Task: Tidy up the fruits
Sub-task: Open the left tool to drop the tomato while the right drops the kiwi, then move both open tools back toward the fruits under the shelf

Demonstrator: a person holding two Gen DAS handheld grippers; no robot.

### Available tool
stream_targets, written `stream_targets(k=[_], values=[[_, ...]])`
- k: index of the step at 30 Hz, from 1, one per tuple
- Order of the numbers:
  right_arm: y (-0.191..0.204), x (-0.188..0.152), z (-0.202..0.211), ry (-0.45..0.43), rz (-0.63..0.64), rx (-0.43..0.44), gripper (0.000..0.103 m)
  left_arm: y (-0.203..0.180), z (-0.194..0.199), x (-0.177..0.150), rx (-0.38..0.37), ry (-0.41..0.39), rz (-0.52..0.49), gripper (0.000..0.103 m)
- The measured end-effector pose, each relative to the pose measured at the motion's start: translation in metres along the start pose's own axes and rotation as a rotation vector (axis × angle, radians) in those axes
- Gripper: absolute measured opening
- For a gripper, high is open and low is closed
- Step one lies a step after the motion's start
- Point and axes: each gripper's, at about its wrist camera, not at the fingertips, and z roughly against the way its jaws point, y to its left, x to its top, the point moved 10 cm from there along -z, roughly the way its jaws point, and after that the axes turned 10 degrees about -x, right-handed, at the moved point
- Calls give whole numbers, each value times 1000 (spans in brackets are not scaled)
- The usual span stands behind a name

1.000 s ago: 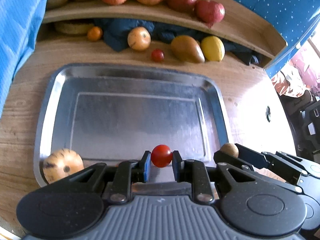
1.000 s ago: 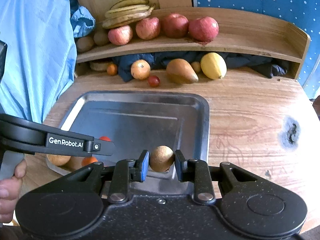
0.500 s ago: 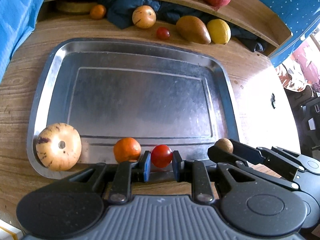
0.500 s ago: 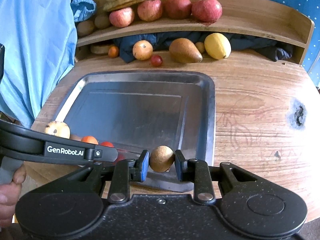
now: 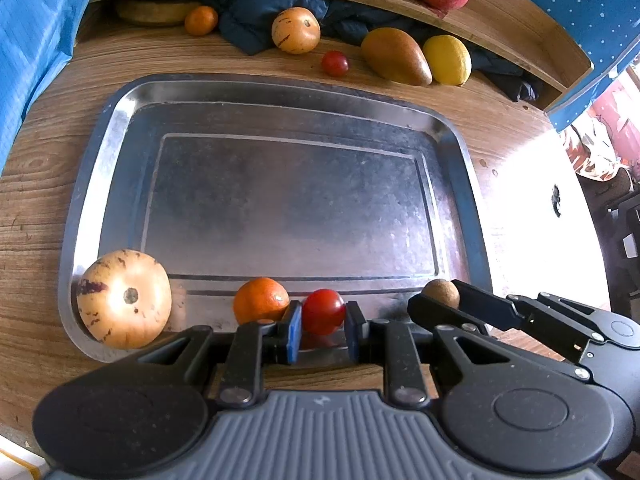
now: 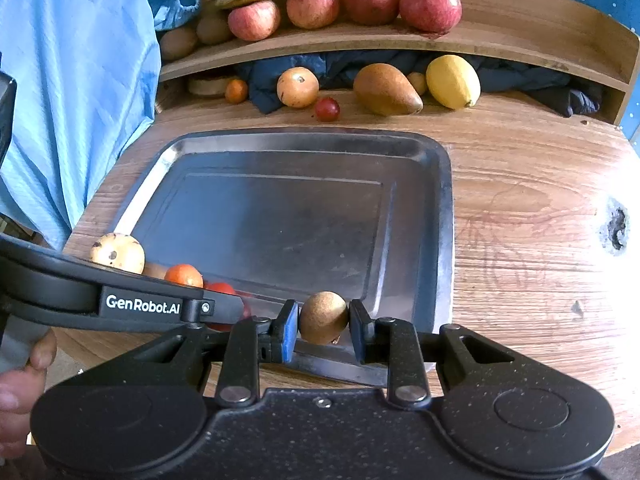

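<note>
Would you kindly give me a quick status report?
Left claw shut on cherry tomato. Right claw shut on brown fruit. Both over tray near edge. Nothing blocking.

We see a red cherry tomato (image 5: pixel 322 311), an orange mandarin (image 5: pixel 260 300) and a pale yellow, purple-streaked melon (image 5: pixel 124 299) on the silver-grey tray (image 5: pixel 280 92). A brown round fruit (image 6: pixel 323 317) sits between blue pads (image 6: pixel 289 333), and behind hangs blue cloth with white dots (image 5: pixel 568 8).

Your right gripper (image 6: pixel 323 330) clamps a brown round fruit (image 6: pixel 323 317)
It hangs over the metal tray's (image 6: pixel 444 216) near edge; your left gripper (image 6: pixel 224 306) reaches in beside it, gripping a red tomato (image 6: pixel 220 289)
</note>
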Motion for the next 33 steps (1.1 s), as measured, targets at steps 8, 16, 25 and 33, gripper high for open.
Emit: stream_targets(k=[8, 16, 25, 33], values=[[-2, -2, 1, -5, 1, 7, 31, -1, 3, -2, 9, -3, 8, 29], [-7, -4, 13, -30, -4, 4, 36, 0, 19, -6, 36, -30, 11, 52], [-17, -7, 37, -80, -44, -5, 72, 13, 55, -12, 96, -89, 10, 94], [-11, -13, 50, -72, -24, -7, 102, 45, 70, -43, 215, -33, 28, 102]])
